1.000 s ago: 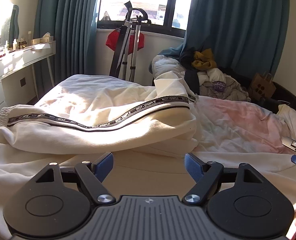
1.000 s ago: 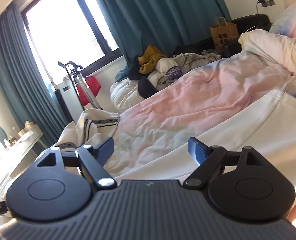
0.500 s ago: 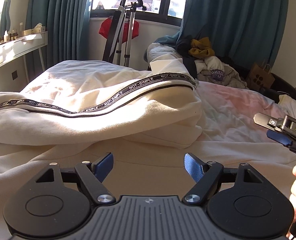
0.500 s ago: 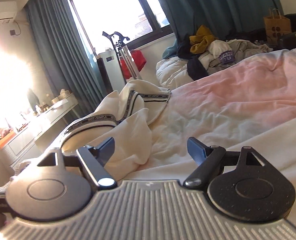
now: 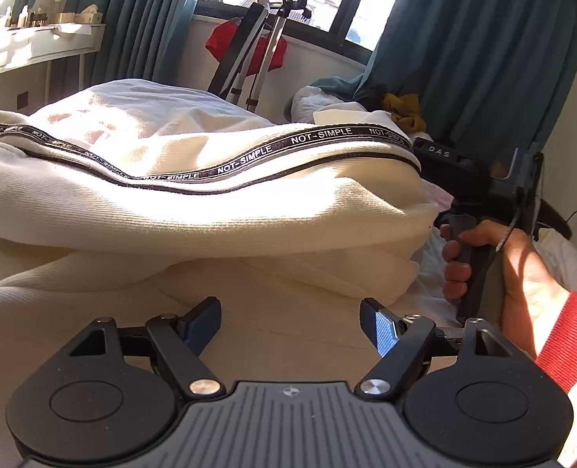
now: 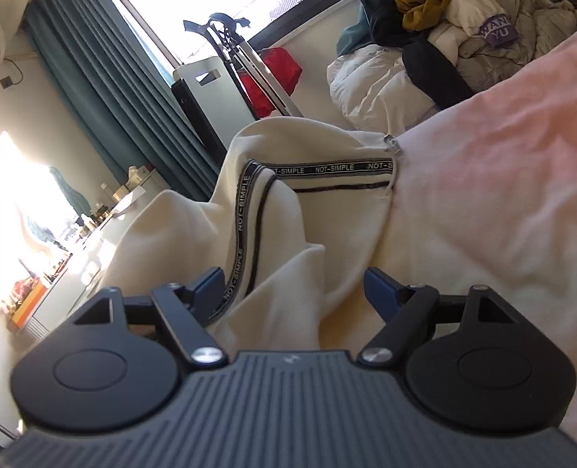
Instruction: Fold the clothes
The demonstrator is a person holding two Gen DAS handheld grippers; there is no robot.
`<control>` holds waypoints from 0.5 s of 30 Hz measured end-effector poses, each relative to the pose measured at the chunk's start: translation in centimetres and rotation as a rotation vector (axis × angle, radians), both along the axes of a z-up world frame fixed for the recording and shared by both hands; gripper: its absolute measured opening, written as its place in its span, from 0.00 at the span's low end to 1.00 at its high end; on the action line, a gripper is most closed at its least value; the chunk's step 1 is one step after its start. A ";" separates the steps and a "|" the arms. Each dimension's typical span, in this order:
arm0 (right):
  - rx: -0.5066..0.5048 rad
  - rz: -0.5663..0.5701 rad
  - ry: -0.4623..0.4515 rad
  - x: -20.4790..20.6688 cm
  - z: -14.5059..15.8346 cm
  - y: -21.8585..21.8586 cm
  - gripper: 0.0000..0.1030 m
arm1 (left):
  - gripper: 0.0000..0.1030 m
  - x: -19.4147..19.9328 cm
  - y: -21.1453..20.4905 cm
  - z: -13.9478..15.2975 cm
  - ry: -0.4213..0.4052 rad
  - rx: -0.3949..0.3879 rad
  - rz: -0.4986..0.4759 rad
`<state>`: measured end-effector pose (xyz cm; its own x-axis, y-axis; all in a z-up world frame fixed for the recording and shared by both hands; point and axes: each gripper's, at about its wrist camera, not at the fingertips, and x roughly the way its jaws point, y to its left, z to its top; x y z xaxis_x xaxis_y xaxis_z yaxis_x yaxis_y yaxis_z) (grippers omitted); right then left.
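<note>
Since the earlier frames our right gripper (image 6: pixel 294 286) has swung across the bed (image 6: pixel 503 202) toward the cream garment (image 6: pixel 273 234), and its jaws have just been closing, with a fold of that cloth now between them. Our left gripper (image 5: pixel 290 321) has sunk lower over the same garment (image 5: pixel 210 210), jaws unchanged.

From the left wrist view, we see a white dresser (image 5: pixel 35 48) at far left by the teal curtains (image 5: pixel 479 50). The garment fills the middle: a thick folded ridge with a black NOT-SIMPLE stripe (image 5: pixel 249 160) lies beyond our left fingers, and a flatter cream layer spreads under and between them. Those jaws stand wide apart and released; nothing is pinched. To the right, our right hand (image 5: pixel 499 261) grips the handle of the right gripper, which reaches in at the ridge's right end, its tips hidden behind the cloth.

From the right wrist view, the dresser sits at left, then a stand (image 6: pixel 241 62) under the window. The garment rises just ahead, its striped edge running down to the left finger (image 6: pixel 208 286). A cream fold sits between the fingers, closer to the left one; the right finger (image 6: pixel 382 288) has a gap beside it, so the pads do not yet clamp. The pink bed lies to the right, with a clothes pile (image 6: pixel 464 27) beyond.
</note>
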<state>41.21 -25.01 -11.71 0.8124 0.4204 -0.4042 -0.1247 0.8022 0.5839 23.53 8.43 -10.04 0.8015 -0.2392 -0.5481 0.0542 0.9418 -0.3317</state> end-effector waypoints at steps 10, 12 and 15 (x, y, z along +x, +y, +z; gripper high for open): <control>-0.191 -0.134 -0.094 -2.8 7.3 0.6 0.12 | 0.77 0.3 3.2 1.4 -0.111 -0.065 -0.008; -0.226 -0.173 -0.138 -4.3 9.9 -0.7 0.12 | 0.77 0.3 3.5 1.7 -0.110 -0.059 0.009; -0.292 -0.256 -0.191 -6.7 14.0 -3.4 0.11 | 0.77 0.0 3.7 2.3 -0.120 -0.045 0.031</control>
<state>34.49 -28.43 2.26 0.9473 0.0860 -0.3085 0.0160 0.9493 0.3139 23.49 12.10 -7.77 0.8680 -0.2351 -0.4375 0.0667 0.9281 -0.3663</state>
